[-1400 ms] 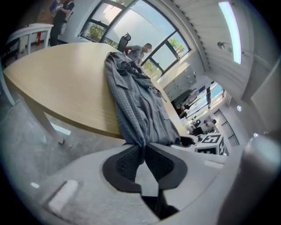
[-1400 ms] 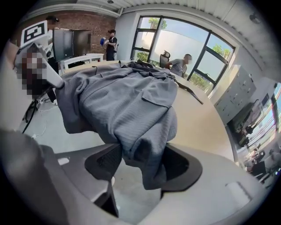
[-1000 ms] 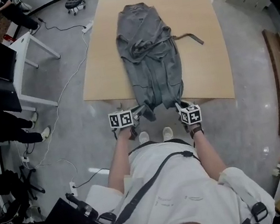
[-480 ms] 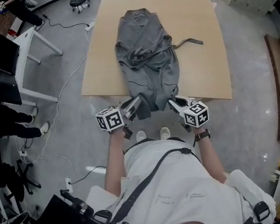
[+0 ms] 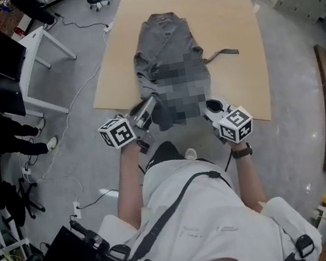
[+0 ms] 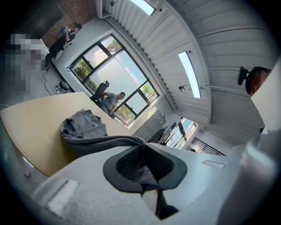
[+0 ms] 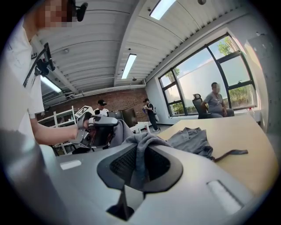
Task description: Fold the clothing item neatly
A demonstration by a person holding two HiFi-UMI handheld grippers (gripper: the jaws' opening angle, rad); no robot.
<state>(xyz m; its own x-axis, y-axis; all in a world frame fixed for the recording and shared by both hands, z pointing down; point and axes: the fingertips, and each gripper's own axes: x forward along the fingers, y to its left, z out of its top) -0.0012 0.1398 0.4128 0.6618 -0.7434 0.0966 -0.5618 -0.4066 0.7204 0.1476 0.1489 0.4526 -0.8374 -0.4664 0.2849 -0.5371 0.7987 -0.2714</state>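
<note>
Wooden table [image 5: 244, 91] carries the work. Left gripper [image 5: 145, 111] and right gripper [image 5: 211, 111] are each clamped on a near hem corner of the grey garment [image 5: 165, 49], held above the table edge. Its long axis runs straight away from the person, with the collar at the far end. The cloth is wrinkled, and the belt [image 5: 223, 55] trails to the right.

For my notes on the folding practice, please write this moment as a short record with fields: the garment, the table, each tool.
garment: grey, lying lengthwise on the table, near end held by both tools
table: light wood
belt: loose strip, lying right of the garment
left tool: shut on the garment's near left corner
right tool: shut on the garment's near right corner
fold: not yet made
</note>
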